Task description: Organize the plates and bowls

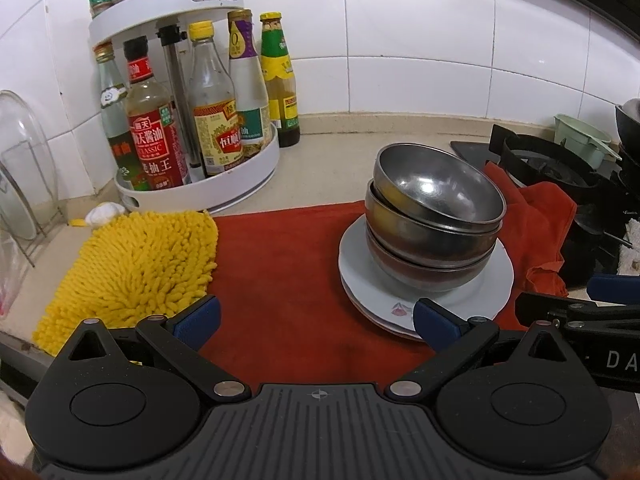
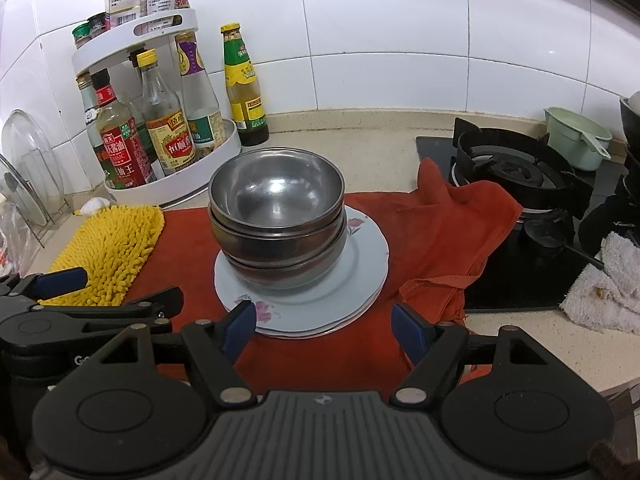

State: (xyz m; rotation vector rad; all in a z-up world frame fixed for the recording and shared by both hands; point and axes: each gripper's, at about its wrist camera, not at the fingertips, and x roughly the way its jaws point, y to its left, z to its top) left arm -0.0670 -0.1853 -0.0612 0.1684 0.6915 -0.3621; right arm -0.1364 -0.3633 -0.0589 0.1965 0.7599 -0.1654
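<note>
- The left tool [image 1: 316,322] hangs released over the red cloth [image 1: 280,264], nothing between its blue pads; its right pad sits near the plates' front rim, and I cannot tell whether it touches.
- The right tool [image 2: 324,326] is likewise released and empty, with its jaws standing either side of the plates' near edge.
- The plates [image 2: 356,276] lie stacked on the cloth, at least two, the top one white with a pink flower print. They look like ceramic: stiff, fairly heavy, glazed and probably slippery, and liable to chip. The rim is the only place to pinch, and the lip is thin.
- The bowls [image 2: 276,216], three of steel, sit nested on the plates, slightly off centre toward the left. They are likely light, hard and slick; taking the top bowl's rim, one pad inside and one outside, seems soundest.
- Lifting the plates with the bowls still on them risks the stack sliding.
- Behind the plates stands the rack [image 2: 132,56] of bottles.
</note>
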